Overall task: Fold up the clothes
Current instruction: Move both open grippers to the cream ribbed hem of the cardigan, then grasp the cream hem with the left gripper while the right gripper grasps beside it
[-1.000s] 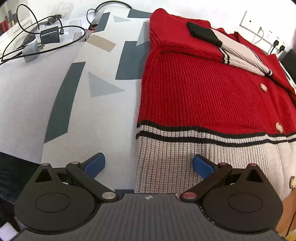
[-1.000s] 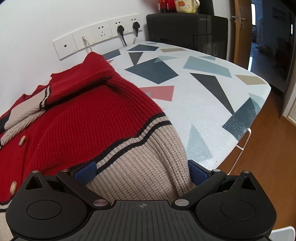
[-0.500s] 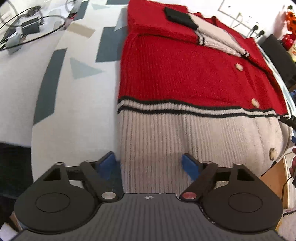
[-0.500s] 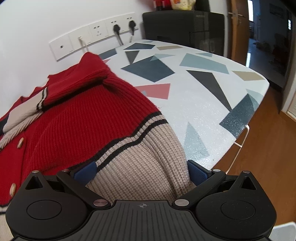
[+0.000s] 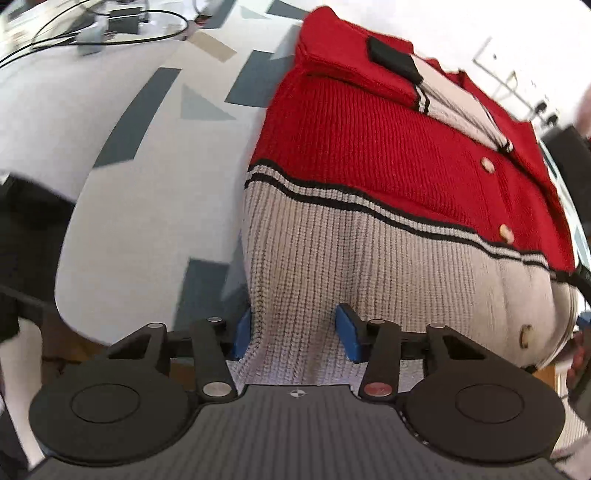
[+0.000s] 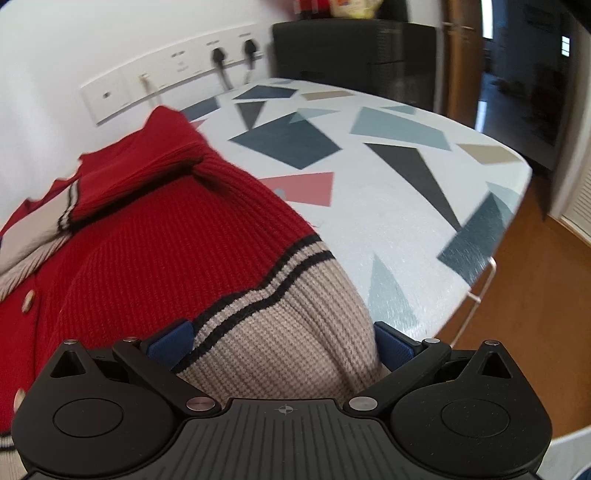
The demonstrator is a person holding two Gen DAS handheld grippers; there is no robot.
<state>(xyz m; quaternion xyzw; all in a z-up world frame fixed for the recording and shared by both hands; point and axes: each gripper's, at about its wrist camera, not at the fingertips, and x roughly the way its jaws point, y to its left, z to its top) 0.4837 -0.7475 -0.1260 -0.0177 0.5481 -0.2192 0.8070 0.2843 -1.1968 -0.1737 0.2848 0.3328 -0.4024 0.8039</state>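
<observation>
Between the blue pads of the left gripper (image 5: 293, 332) sits the beige ribbed hem of the cardigan (image 5: 388, 177); jaws are closing, hem's left corner lies against the left pad, right pad is pressed into the knit, which bunches slightly between them, so pinch is on the fabric. Ahead of that gripper the cardigan runs away up the table (image 5: 122, 206): beige band first, then two black stripes, then the red body with buttons (image 5: 505, 233) off to the right, folded collar and a black patch at the far end. Left of the tool is bare tabletop with grey-blue geometric shapes; far ahead-left, blurred cables and adapters (image 5: 110, 26). Frame is motion-blurred. Right gripper (image 6: 284, 341) has its jaws spread wide with the other hem corner of the cardigan (image 6: 155, 243) bulging up between the pads; knit fills the gap and touches both, left pad partly tucked under the striped edge. Whether it actually squeezes or just brackets the fabric I cannot tell. Ahead-left of the right tool: red body, a folded sleeve, wall outlets (image 6: 173, 79) with plugs. Ahead-right: patterned table (image 6: 369, 206) rounding off to its edge, wood floor (image 6: 528, 306) beyond, dark cabinet (image 6: 354, 55) at the far end.
</observation>
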